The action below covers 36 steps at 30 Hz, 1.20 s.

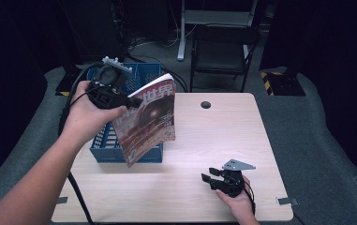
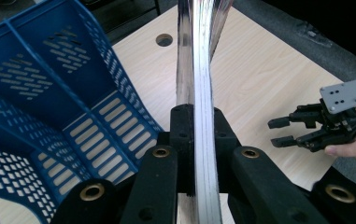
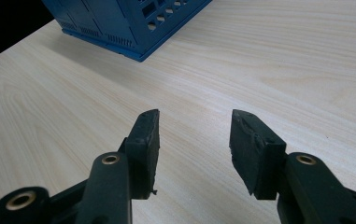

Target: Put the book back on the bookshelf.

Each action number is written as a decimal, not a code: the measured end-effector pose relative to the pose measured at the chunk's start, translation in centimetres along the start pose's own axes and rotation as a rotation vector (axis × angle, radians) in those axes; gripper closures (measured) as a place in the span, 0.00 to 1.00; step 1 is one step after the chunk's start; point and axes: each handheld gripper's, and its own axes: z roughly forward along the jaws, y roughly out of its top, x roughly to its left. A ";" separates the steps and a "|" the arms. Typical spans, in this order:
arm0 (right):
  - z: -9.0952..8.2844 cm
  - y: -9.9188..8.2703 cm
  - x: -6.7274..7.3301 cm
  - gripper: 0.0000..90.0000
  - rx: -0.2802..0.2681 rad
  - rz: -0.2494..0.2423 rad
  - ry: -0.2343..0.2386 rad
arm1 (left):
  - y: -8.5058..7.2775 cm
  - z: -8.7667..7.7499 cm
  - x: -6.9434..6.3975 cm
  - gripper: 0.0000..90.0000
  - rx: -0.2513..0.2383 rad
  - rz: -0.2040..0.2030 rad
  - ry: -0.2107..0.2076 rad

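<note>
Left claw is clamping the magazine above the blue basket, insertion pending; right claw is being held open over the bench.

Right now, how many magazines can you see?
1: the magazine, clamped in the left tool and held tilted over the blue basket. Others may lie hidden inside it.

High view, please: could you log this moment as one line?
left gripper: shut on glossy magazine | above blue plastic crate | right gripper: open, empty | over wooden table
</note>
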 end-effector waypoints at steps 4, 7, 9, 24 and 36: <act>0.1 0.0 0.0 0.59 0.002 -0.001 -0.002 | 0.0 -0.2 0.7 0.93 -0.007 -0.035 0.017; 0.1 -0.1 0.0 0.59 0.007 -0.004 -0.009 | 0.0 -0.3 1.0 0.93 -0.017 -0.055 0.034; 0.1 -0.1 0.0 0.59 0.006 -0.003 -0.010 | 0.0 -0.5 1.3 0.93 -0.015 -0.065 0.041; 0.1 -0.1 0.1 0.58 0.016 0.002 -0.015 | -0.3 -1.1 3.5 0.93 0.003 -0.128 0.106; 0.4 -0.3 -0.1 0.58 0.029 -0.002 -0.018 | -0.7 -1.4 4.9 0.93 0.009 -0.171 0.136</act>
